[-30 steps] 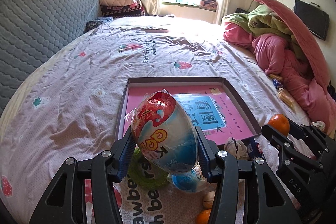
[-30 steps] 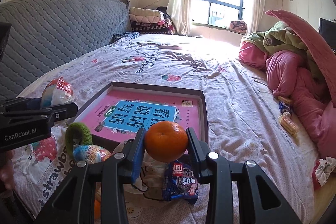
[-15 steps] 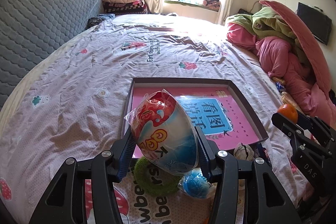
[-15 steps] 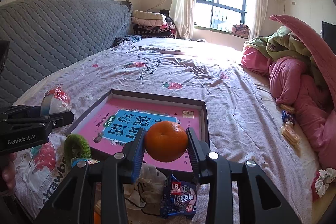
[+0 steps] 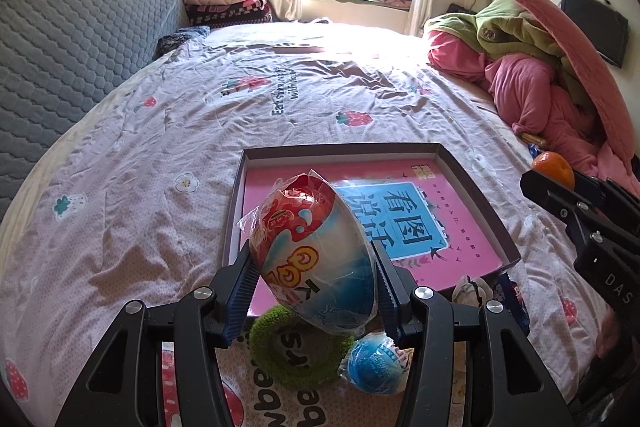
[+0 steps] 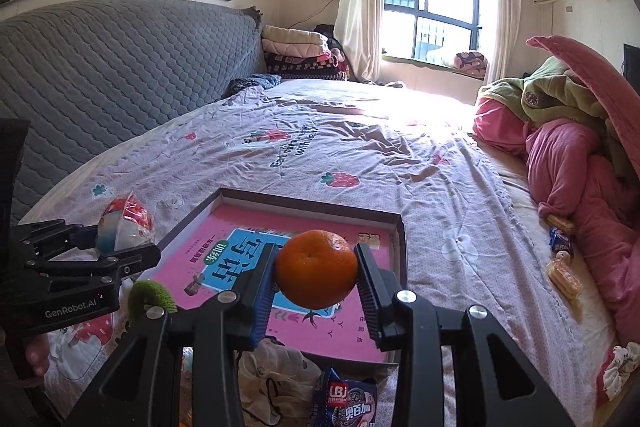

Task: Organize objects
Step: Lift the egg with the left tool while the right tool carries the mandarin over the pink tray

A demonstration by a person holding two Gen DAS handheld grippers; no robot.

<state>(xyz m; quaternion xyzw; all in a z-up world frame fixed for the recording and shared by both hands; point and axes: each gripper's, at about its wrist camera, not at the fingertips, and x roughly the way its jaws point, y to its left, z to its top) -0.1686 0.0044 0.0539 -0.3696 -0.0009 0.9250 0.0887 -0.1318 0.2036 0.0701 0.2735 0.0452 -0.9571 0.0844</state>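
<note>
Both loaded grippers now nearer the tray (image 5: 476,195), orange (image 6: 316,269) higher.

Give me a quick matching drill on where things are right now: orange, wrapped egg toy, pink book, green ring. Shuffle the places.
Things:
1. orange
2. wrapped egg toy
3. pink book
4. green ring

Places:
A. lying flat inside the shallow box
B. held in the left hand-held gripper
C. on the bedsheet, in front of the box's near edge
D. held in the right hand-held gripper

Pairs: 1-D, 2-B, 3-A, 4-C
</note>
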